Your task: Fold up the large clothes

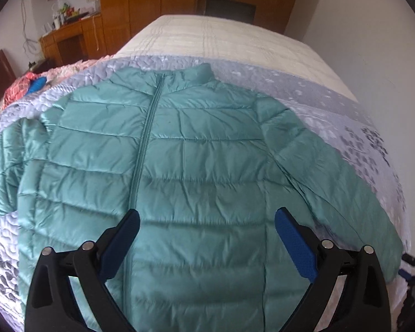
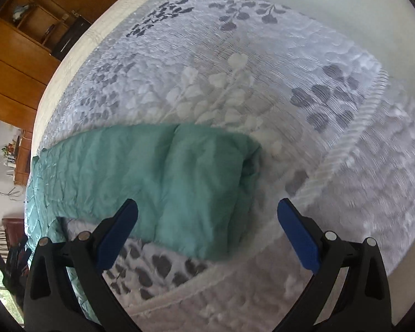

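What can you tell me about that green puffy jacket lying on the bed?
The green jacket is a quilted, slightly shiny puffer with a stand-up collar and its front zipper closed. It lies flat, front side up, on a grey-and-white leaf-patterned bedspread, sleeves spread outward. The right wrist view shows one sleeve end resting on the bedspread. Both hand-held grippers are open above it, gripping nothing.

A teal quilted puffer jacket (image 1: 196, 166) is lying flat and face up, filling the centre of the left wrist frame, zipped shut, collar pointing toward the top, sleeves spreading toward the left and right edges. In the right wrist frame, one sleeve (image 2: 163, 182) is stretching from the left edge to the centre, its cuff end lying at centre.
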A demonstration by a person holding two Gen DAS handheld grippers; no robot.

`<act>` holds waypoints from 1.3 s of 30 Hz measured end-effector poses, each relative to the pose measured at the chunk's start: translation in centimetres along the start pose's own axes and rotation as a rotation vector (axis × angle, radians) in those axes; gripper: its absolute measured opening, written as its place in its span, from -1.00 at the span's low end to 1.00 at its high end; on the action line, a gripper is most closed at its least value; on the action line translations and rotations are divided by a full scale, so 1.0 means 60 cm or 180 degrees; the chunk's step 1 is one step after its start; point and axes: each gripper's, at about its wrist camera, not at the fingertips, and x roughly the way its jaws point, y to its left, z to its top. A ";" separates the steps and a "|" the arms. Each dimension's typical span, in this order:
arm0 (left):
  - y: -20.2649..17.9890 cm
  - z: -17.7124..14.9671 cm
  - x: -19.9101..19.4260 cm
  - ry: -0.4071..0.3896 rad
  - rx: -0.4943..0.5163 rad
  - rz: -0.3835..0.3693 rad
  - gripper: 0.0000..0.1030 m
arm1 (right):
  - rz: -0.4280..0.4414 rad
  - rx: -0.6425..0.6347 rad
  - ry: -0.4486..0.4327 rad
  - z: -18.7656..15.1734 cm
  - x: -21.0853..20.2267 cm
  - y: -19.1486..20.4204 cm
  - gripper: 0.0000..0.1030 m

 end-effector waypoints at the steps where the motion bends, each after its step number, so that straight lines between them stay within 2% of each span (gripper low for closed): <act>1: 0.000 0.005 0.007 0.0012 -0.0031 -0.0013 0.82 | 0.0060 0.0001 0.0025 0.005 0.006 -0.002 0.94; 4: 0.000 0.014 0.038 0.0113 -0.0093 0.0014 0.69 | 0.0271 0.0009 0.0134 0.012 0.021 -0.002 0.89; 5: 0.002 0.015 0.044 0.0136 -0.0102 0.0013 0.67 | 0.0317 -0.0002 0.0162 0.014 0.026 0.001 0.77; 6: 0.003 0.015 0.052 0.0165 -0.0122 0.0009 0.62 | 0.0358 -0.0034 0.0208 0.017 0.033 0.006 0.54; 7: 0.004 0.013 0.057 0.0182 -0.0143 0.0002 0.54 | 0.0319 -0.0076 0.0239 0.020 0.039 0.013 0.46; 8: 0.005 0.012 0.061 0.0199 -0.0162 -0.0015 0.52 | 0.0296 -0.0108 0.0229 0.024 0.041 0.017 0.28; 9: 0.007 0.012 0.066 0.0220 -0.0180 -0.0043 0.47 | 0.0335 -0.0148 0.0220 0.028 0.040 0.023 -0.06; 10: 0.009 0.011 0.069 0.0234 -0.0194 -0.0055 0.39 | 0.0448 -0.0140 0.0248 0.034 0.042 0.027 -0.25; 11: 0.013 0.010 0.072 0.0249 -0.0215 -0.0061 0.34 | 0.0630 -0.0109 0.0271 0.042 0.038 0.031 -0.54; 12: 0.016 0.011 0.074 0.0261 -0.0236 -0.0070 0.28 | 0.0695 -0.0119 0.0234 0.048 0.032 0.035 -0.66; 16: 0.033 0.011 0.075 0.0270 -0.0316 -0.0087 0.17 | 0.0925 -0.0290 -0.0188 0.083 -0.022 0.067 -0.74; 18: 0.045 0.010 0.070 0.0244 -0.0343 -0.0093 0.13 | 0.0930 -0.0355 -0.0352 0.096 -0.039 0.082 -0.75; 21: 0.063 0.008 0.075 0.0265 -0.0375 -0.0054 0.13 | 0.0557 -0.0376 -0.0314 0.112 -0.020 0.097 -0.75; 24: 0.080 0.003 0.091 0.0335 -0.0419 -0.0059 0.11 | -0.0004 -0.0342 0.0009 0.110 0.043 0.100 -0.75; 25: 0.083 0.003 0.095 0.0349 -0.0413 -0.0071 0.10 | -0.0105 -0.0308 0.0105 0.107 0.060 0.101 -0.75; 27: 0.085 0.002 0.094 0.0337 -0.0369 -0.0113 0.10 | -0.0109 -0.0295 0.0092 0.103 0.058 0.110 -0.77; 28: 0.085 0.002 0.091 0.0335 -0.0358 -0.0130 0.10 | -0.0087 -0.0308 0.0040 0.103 0.046 0.122 -0.77; 32: 0.106 0.012 0.054 0.0255 -0.0388 -0.0223 0.10 | 0.0418 -0.0468 -0.0208 0.103 -0.033 0.206 -0.78; 35: 0.129 0.019 0.022 0.0156 -0.0356 -0.0139 0.10 | 0.0745 -0.0904 -0.0311 0.089 -0.080 0.326 -0.78; 38: 0.160 0.024 0.006 0.0143 -0.0382 -0.0070 0.10 | 0.0916 -0.1266 -0.0258 0.062 -0.089 0.425 -0.78; 39: 0.175 0.023 0.002 0.0133 -0.0407 -0.0038 0.10 | 0.0971 -0.1419 -0.0190 0.053 -0.074 0.477 -0.78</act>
